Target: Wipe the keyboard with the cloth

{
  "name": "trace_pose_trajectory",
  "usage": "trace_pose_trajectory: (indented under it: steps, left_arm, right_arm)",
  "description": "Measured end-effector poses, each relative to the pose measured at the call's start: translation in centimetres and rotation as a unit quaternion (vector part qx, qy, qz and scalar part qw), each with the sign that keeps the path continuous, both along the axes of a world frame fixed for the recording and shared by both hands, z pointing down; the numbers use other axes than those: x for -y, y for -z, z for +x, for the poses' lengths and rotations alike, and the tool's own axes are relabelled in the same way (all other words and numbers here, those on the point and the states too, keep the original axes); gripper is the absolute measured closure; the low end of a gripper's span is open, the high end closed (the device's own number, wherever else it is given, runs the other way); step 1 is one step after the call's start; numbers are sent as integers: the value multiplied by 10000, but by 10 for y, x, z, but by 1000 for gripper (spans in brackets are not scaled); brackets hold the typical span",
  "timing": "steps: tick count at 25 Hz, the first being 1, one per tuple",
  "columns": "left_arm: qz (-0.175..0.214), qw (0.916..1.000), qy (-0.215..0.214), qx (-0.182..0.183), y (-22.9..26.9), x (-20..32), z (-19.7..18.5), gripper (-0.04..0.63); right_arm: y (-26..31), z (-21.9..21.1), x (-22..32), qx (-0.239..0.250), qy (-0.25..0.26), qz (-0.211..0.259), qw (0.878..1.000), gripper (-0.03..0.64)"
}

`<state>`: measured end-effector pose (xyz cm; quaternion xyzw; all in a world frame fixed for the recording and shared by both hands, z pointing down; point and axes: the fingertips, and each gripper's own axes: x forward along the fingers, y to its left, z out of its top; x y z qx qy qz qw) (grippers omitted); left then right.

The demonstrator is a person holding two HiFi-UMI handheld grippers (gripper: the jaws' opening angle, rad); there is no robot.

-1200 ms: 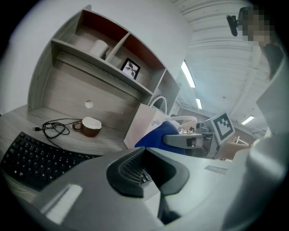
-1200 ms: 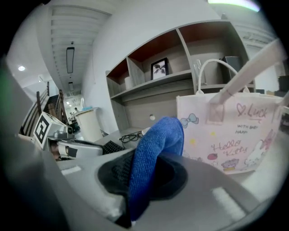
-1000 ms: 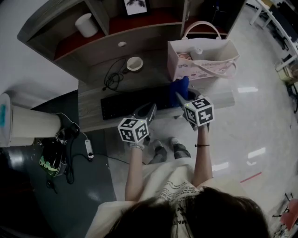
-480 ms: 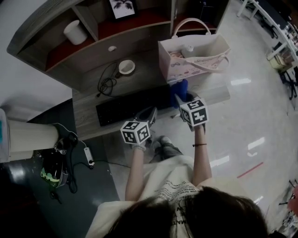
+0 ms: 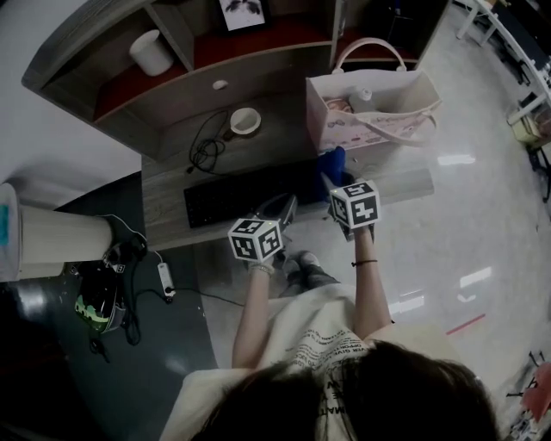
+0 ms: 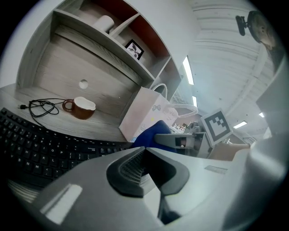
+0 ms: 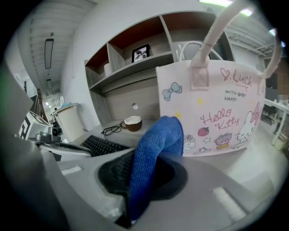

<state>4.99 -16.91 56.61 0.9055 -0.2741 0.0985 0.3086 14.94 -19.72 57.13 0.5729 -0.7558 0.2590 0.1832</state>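
Observation:
A black keyboard lies along the front of the grey desk; it also shows low at the left in the left gripper view as the keyboard. My right gripper is shut on a blue cloth, which stands up between its jaws; the cloth hangs over the keyboard's right end. My left gripper is shut with nothing in it, held just in front of the keyboard's right half.
A pink printed tote bag stands on the desk right of the keyboard. Behind the keyboard lie a brown and white cup and a coiled black cable. Shelves above hold a white pot and a picture frame. A white bin stands at the left.
Both grippers have shifted slightly toward the desk, the right one bringing the cloth nearer the keyboard's right end. The head view has swayed a little.

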Motion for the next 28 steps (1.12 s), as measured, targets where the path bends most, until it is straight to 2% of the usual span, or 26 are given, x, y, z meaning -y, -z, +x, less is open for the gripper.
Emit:
trace_pose_trajectory:
  steps: [15,28]
  left_arm:
    - [-86,9986,464,230,-6,15,-14,591]
    - [-121,9962,824,244,-7,15,-29,591]
  right_arm:
    - [-13,-26,18,609,490,-150,9968,557]
    - [-17,-51,27,872,860,-249,9922,557]
